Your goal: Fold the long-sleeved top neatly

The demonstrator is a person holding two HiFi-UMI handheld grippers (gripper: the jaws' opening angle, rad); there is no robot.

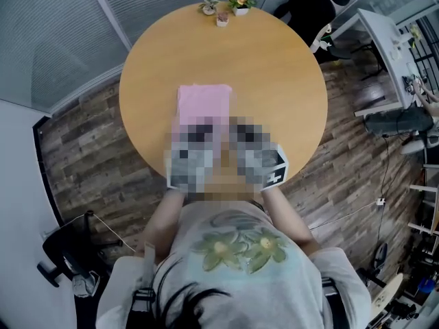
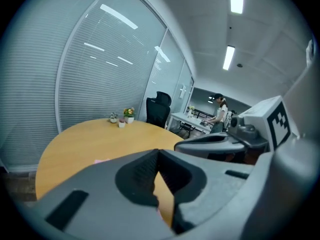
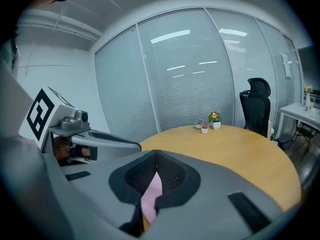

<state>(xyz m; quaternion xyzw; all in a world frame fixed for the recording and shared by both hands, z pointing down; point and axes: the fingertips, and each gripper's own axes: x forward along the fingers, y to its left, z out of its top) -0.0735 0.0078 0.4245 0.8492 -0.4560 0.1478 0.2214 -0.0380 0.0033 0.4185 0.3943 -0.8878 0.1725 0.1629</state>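
Observation:
The pink long-sleeved top (image 1: 204,103) lies folded into a neat rectangle on the round wooden table (image 1: 281,81), just ahead of both grippers. My left gripper (image 1: 192,149) and right gripper (image 1: 250,149) hover side by side over the table's near edge, partly under mosaic patches. In the left gripper view the left gripper (image 2: 159,151) is shut with nothing in it, and only a pink sliver of the top (image 2: 102,160) shows. In the right gripper view the right gripper (image 3: 156,154) is also shut and empty. The top (image 3: 151,196) shows on the table below its tips.
Small potted plants (image 1: 226,5) stand at the table's far edge. A black office chair (image 1: 312,5) is behind the table, and desks (image 1: 384,53) fill the right side. Another black chair (image 1: 68,252) stands at the lower left. A person (image 2: 218,111) works at a far desk.

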